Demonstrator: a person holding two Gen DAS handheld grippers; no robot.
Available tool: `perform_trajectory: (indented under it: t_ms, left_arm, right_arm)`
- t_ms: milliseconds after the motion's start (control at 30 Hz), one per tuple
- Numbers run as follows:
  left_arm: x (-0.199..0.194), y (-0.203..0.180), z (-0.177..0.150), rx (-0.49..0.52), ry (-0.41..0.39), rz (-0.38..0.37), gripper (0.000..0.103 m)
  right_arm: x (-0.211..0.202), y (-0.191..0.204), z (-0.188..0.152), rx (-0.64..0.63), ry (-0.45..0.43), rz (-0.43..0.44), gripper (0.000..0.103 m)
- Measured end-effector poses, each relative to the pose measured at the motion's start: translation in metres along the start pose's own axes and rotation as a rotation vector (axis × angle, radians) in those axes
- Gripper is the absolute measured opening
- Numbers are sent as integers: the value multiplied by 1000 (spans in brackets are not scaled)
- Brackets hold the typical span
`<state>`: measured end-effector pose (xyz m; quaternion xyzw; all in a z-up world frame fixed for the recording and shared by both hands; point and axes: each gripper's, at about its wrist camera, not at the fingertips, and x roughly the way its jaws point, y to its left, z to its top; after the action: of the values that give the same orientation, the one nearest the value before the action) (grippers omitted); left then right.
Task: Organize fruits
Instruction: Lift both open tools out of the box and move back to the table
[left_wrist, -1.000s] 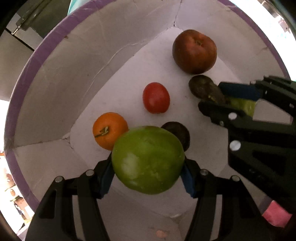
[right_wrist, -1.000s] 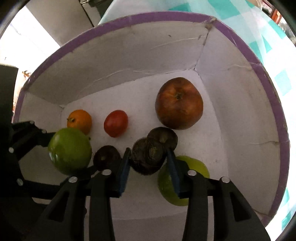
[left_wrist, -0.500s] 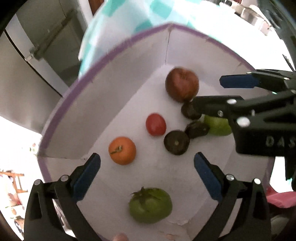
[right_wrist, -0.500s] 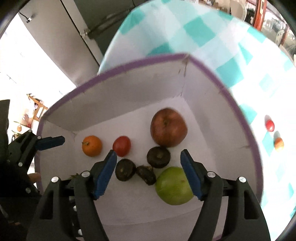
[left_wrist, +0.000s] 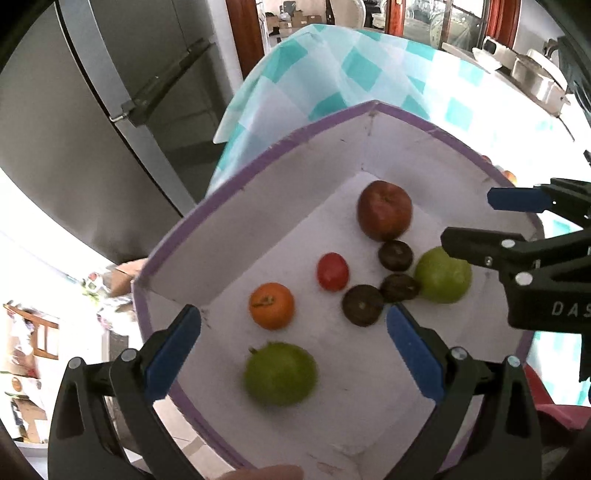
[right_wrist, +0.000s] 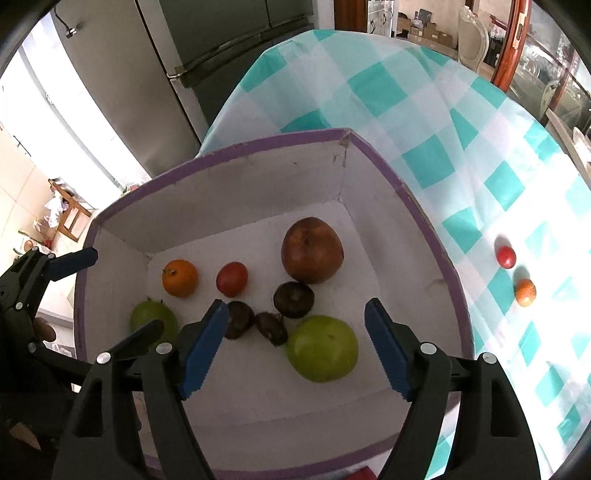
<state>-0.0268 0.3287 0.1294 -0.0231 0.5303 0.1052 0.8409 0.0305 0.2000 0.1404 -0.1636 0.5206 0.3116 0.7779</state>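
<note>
Both grippers, left gripper (left_wrist: 293, 345) and right gripper (right_wrist: 295, 345), spread, empty above box (right_wrist: 229, 151); jaws just been opening. Tomato (right_wrist: 505, 257) right of box: soft, round, grip sides gently.

Right gripper (right_wrist: 295, 347): jaws just opening, nothing gripped.
Box (right_wrist: 221, 199): eight fruits inside.
Tablecloth (right_wrist: 424, 110): two small fruits.

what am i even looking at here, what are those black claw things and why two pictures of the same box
No robot here: a person holds a two-finger clamp in each hand, each carrying a wide-angle camera looking along its fingers. One picture comes from the left gripper, the other from the right gripper. Both are open and hold nothing; their jaws have just been opening. Below is a white box with a purple rim holding eight fruits. A small red fruit and a small orange fruit lie outside on the checked tablecloth.
</note>
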Motion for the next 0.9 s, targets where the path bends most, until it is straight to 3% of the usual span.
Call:
perform_trajectory:
  t_ms: [367,900]
  left_arm:
    - [-2,-5,-13,-9,15,-66,101]
    - [-3,3,-19,-15,31,-77,101]
  right_arm:
    - [-7,9,-14,-10,3,-11,77]
    - [-12,20,-16,-13,-10,-14,80]
